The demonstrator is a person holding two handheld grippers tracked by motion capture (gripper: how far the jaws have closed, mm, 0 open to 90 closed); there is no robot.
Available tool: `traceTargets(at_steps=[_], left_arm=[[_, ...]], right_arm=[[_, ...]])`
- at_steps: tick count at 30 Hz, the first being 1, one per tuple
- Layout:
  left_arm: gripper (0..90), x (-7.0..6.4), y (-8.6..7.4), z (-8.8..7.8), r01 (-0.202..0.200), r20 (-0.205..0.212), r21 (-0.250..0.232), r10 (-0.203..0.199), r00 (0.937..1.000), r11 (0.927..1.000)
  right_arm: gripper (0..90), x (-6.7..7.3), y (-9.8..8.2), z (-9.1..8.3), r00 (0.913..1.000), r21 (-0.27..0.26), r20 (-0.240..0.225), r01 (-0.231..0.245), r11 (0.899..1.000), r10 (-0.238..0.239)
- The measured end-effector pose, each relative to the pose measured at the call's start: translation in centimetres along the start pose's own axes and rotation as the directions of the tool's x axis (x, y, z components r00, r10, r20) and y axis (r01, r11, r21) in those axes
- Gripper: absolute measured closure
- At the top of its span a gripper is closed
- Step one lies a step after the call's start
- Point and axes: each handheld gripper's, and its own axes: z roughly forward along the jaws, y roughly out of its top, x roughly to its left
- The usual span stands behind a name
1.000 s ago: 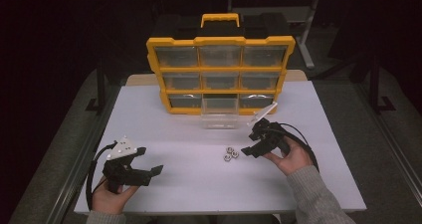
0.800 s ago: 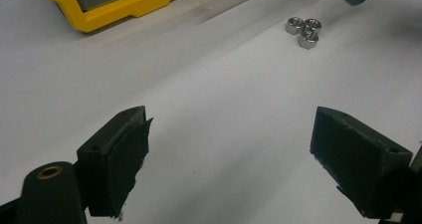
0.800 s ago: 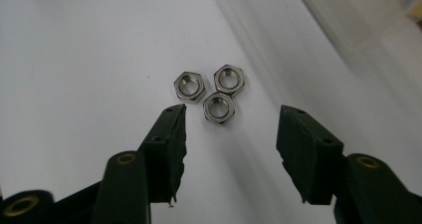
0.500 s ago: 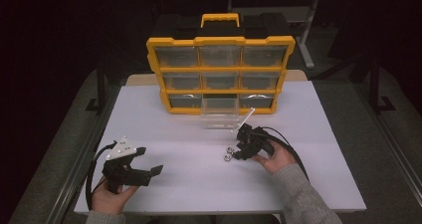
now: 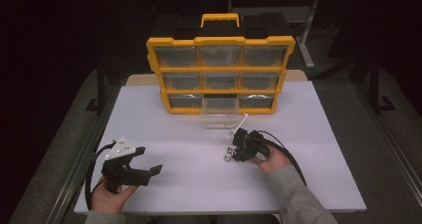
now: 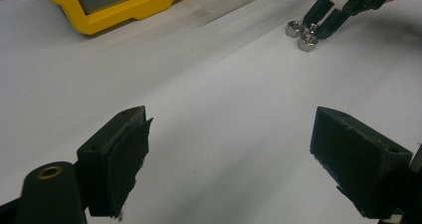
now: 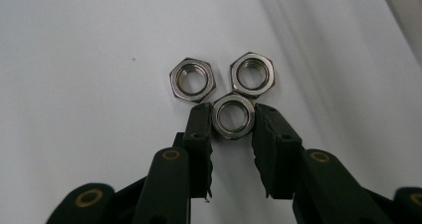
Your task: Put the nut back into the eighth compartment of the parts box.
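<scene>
right hand-held gripper point(image 7: 233, 120) pinches nut point(image 7: 232, 116) mid-table point(image 5: 199, 184), edges far.

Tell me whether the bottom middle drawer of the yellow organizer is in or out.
Out. The clear drawer juts forward from the yellow organizer onto the white table, while its neighbours sit flush.

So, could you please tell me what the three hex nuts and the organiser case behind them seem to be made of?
The hex nuts look like bright metal, probably plated or stainless steel: silvery, shiny, with glinting threads. The organiser case looks like moulded plastic: an opaque, glossy yellow frame around clear, see-through drawer fronts.
</scene>
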Motion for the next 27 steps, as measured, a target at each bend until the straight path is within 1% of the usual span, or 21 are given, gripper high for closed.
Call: traceTargets(at_steps=[2,3,4,5,7,9,10,12,13,14,15,18,20,21,23,24,26,27], left_arm=[[15.0,0.0,0.0,0.0,0.0,-0.001,0.003,0.0,1.0,1.0],[15.0,0.1,0.0,0.0,-0.007,-0.001,0.004,0.007,1.0,1.0],[15.0,0.1,-0.1,0.1,-0.001,-0.001,0.01,0.001,1.0,1.0],[15.0,0.1,-0.1,0.1,-0.003,-0.002,0.011,0.003,1.0,0.9999],[15.0,0.1,-0.1,0.0,-0.002,-0.002,0.008,0.002,1.0,1.0],[15.0,0.2,-0.1,0.0,-0.01,-0.003,0.007,0.011,0.9999,0.9999],[15.0,0.2,-0.1,0.0,-0.01,-0.003,0.007,0.011,0.9999,0.9999],[15.0,0.1,-0.1,0.1,0.009,-0.002,0.006,-0.009,1.0,0.9999],[15.0,0.2,-0.1,0.0,0.004,-0.002,0.011,-0.004,1.0,0.9999],[15.0,0.2,-0.1,0.0,0.002,-0.002,0.012,-0.002,1.0,0.9999],[15.0,0.1,-0.1,0.1,0.011,-0.001,0.003,-0.011,0.9999,0.9999],[15.0,0.1,-0.1,0.1,0.007,-0.002,0.006,-0.007,1.0,1.0],[15.0,0.1,-0.1,0.1,0.002,-0.004,0.012,-0.002,1.0,0.9999],[15.0,0.1,-0.1,0.1,0.003,-0.004,0.014,-0.003,1.0,0.9999],[15.0,0.1,-0.1,0.1,0.003,-0.003,0.014,-0.003,1.0,0.9999],[15.0,0.1,-0.1,0.0,0.006,-0.002,0.008,-0.006,1.0,0.9999],[15.0,0.1,-0.1,0.0,0.005,-0.002,0.006,-0.005,1.0,1.0],[15.0,0.1,-0.1,0.0,0.006,-0.002,0.006,-0.006,1.0,1.0]], right_arm=[[68.8,0.0,0.0,0.0,1.0,0.0,0.0,0.003,1.0,-0.003],[68.9,0.0,0.0,0.0,1.0,-0.001,0.0,0.006,1.0,-0.006],[69.0,0.0,0.0,0.0,0.9999,0.001,0.003,0.015,1.0,-0.015],[69.1,0.0,0.0,0.0,0.9999,0.001,0.002,0.016,1.0,-0.016],[69.1,-0.1,0.0,-0.1,0.9999,0.003,-0.01,0.012,1.0,-0.012],[69.1,-0.3,-0.1,-0.1,0.9997,0.002,-0.023,0.004,1.0,-0.004],[69.1,-0.3,-0.1,-0.1,0.9997,0.002,-0.023,0.004,1.0,-0.004],[69.1,-0.4,-0.2,-0.3,0.9995,0.006,-0.031,-0.004,1.0,0.004],[69.1,-0.5,-0.2,-0.4,0.9994,0.001,-0.033,-0.004,1.0,0.004],[69.1,-0.6,-0.3,-0.7,0.999,-0.014,-0.043,-0.013,1.0,0.013],[69.1,-0.7,-0.4,-0.9,0.9989,-0.019,-0.043,-0.018,1.0,0.017],[69.1,-0.9,-0.4,-1.7,0.9975,-0.036,-0.065,-0.032,0.999,0.03],[69.1,-1.0,-0.4,-2.0,0.9971,-0.041,-0.069,-0.036,0.999,0.033],[69.1,-1.2,-0.3,-2.7,0.9964,-0.066,-0.081,-0.032,0.997,0.027],[69.1,-1.2,-0.2,-2.9,0.996,-0.067,-0.084,-0.038,0.997,0.032],[69.1,-1.3,0.0,-3.8,0.9957,-0.079,-0.086,-0.042,0.996,0.035],[69.1,-1.4,0.1,-4.3,0.9952,-0.093,-0.092,-0.043,0.995,0.035],[69.1,-1.4,0.1,-4.3,0.9952,-0.093,-0.092,-0.043,0.995,0.035]])
